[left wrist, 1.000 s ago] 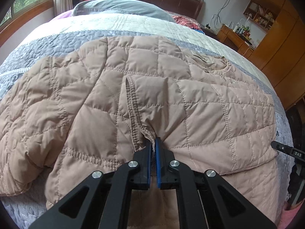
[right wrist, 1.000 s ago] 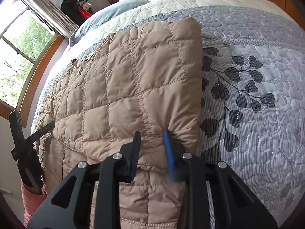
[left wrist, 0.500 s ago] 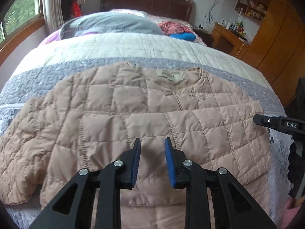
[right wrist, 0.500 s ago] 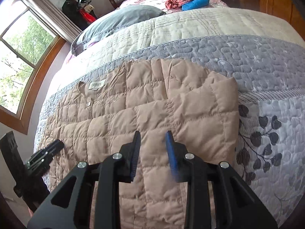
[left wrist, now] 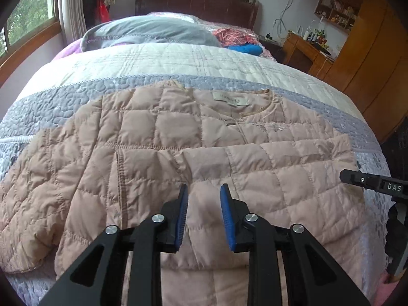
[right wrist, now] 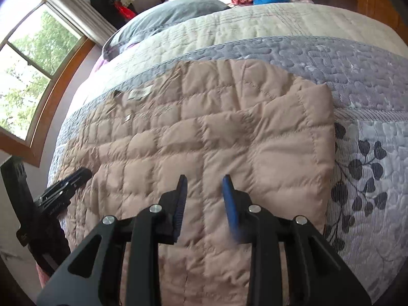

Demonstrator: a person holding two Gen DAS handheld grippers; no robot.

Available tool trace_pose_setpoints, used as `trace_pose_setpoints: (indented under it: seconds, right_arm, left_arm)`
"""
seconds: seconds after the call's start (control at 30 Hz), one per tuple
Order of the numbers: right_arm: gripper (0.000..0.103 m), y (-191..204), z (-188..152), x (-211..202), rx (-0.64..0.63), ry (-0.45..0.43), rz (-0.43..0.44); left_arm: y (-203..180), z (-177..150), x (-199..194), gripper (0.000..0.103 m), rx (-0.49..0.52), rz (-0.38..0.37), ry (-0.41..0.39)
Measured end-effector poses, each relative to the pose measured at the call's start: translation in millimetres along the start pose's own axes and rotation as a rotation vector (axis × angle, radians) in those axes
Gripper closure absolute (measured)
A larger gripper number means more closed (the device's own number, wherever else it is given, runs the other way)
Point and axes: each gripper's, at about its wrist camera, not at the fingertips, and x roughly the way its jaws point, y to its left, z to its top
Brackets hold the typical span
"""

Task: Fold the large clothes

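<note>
Quilted grey-and-cream bedspread covers a bed with a dark headboard at the top of the frame. Across it lies a beige quilted jacket, collar label toward the headboard, hem toward the lower edge, long axis running left to right. Above its lower middle, the left gripper hovers, blue pads narrowly parted, nothing between. Over the folded right side, the right gripper likewise hangs parted and empty.

Home bedroom: quilted bed with grey pillow, dark wooden headboard, arched window, wooden wardrobe, cluttered desk.
</note>
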Motion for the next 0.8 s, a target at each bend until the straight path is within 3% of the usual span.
trace_pose_setpoints:
  seconds: [0.1,0.27,0.4,0.57,0.6,0.67,0.8]
  right_arm:
    - [0.074,17,-26,-7,-0.053,0.014,0.022]
    - [0.076,16,-45,20,-0.038,0.083,-0.033]
    - [0.076,12,-48,34,-0.048,0.064,-0.038]
    - [0.072,8,-52,14,-0.024,0.044,0.005]
    - [0.071,7,-54,2,-0.023,0.018,0.05]
    - [0.065,3,-60,-23,-0.024,-0.034,0.12]
    - [0.058,-8,-73,-57,-0.043,-0.074,0.113]
  left_arm:
    - [-7,-17,-7,0.076,0.037,-0.019,0.017]
    - [5,-34,32,0.075,0.023,-0.007,0.113]
    - [6,-35,36,0.076,0.034,-0.004,0.093]
    - [12,-33,19,0.075,-0.005,-0.004,0.102]
    - [19,-34,7,0.074,-0.028,-0.025,0.089]
    - [34,-41,-20,0.056,-0.054,-0.054,0.046]
    - [95,-72,-74,0.044,-0.13,-0.001,-0.033]
